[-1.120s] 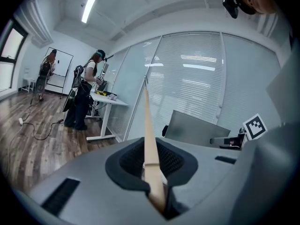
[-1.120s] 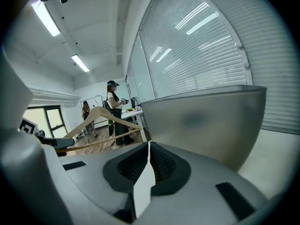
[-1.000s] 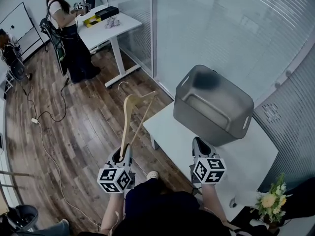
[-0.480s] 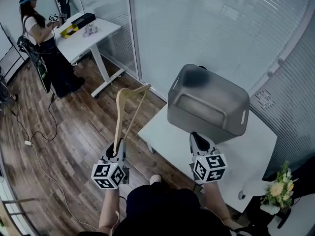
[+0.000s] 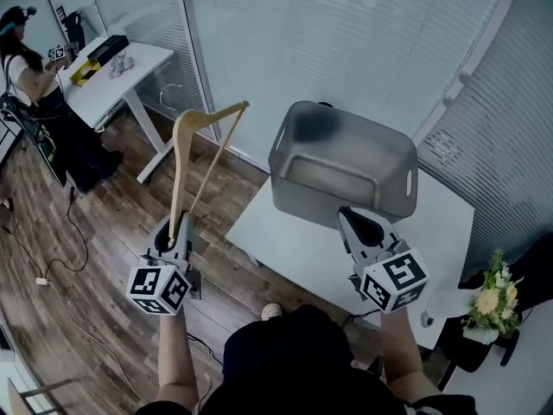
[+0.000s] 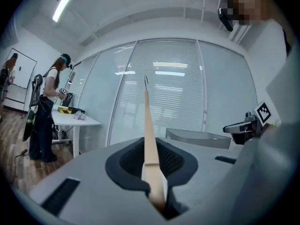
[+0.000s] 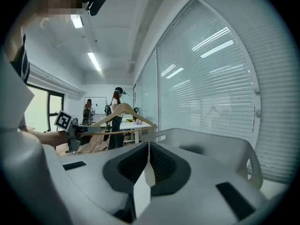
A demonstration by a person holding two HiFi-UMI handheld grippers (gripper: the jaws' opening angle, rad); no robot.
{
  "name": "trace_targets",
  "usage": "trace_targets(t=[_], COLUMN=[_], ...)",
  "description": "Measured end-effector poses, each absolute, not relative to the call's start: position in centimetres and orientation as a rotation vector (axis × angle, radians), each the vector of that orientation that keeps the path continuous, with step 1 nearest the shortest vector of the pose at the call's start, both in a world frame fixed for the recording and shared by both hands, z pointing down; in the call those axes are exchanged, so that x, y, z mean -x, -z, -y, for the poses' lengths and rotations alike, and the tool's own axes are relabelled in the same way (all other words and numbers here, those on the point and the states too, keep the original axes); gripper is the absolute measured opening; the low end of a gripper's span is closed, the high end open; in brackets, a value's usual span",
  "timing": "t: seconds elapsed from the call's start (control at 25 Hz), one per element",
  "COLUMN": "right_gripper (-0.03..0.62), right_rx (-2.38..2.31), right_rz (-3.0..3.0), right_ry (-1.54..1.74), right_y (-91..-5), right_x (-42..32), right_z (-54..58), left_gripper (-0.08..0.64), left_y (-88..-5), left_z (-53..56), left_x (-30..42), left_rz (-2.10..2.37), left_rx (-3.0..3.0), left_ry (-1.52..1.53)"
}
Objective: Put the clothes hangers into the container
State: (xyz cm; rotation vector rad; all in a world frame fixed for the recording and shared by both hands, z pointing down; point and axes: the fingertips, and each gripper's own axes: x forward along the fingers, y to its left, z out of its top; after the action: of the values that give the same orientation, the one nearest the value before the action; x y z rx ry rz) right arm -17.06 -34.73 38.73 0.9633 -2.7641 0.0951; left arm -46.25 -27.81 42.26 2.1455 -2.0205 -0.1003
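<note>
Last sec you raised both hands. L gripper (image 5: pixel 177 230) fingers clamped on hanger (image 5: pixel 184 145) end; it sticks out ahead, just left of bin (image 5: pixel 328 199), not in yet. R gripper (image 5: pixel 357 220) fingers pinch bin's near rim; bin looks tipped up on worktop (image 5: pixel 289 247). Drop-in looks next.

An office: glass partitions (image 5: pixel 233 50) with blinds (image 5: pixel 371 33), white desk (image 5: pixel 147 59), wood-look floor (image 5: pixel 78 258)

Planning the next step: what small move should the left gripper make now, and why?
Probably swing the left gripper rightward: its wooden hanger stands beside the grey container, not over it, and the right gripper clamps that container's near rim.
</note>
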Motion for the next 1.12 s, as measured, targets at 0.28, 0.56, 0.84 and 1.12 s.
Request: trace_targets(t=[0.28, 0.56, 0.84, 1.12], right_gripper=[0.035, 0.035, 0.035, 0.035], right_rx=[-1.062, -1.107, -1.113, -1.113], right_rz=[2.736, 2.705, 2.715, 2.705], right_ry=[-0.038, -0.097, -0.108, -0.123], right_y=[-35.8, -36.3, -36.2, -36.8], right_x=[13.1, 10.2, 8.8, 7.7], right_z=[37.1, 38.6, 39.2, 39.8], left_gripper=[0.054, 0.054, 0.054, 0.054], left_y=[-37.6, -35.4, -34.6, -35.7], left_z=[31.7, 34.2, 35.2, 36.3], left_x=[44.1, 40.0, 36.2, 33.8], left_rz=[1.832, 1.694, 1.512, 1.351], left_rx=[-2.279, -2.396, -2.548, -2.556], left_ry=[0.229, 0.178, 0.017, -0.128])
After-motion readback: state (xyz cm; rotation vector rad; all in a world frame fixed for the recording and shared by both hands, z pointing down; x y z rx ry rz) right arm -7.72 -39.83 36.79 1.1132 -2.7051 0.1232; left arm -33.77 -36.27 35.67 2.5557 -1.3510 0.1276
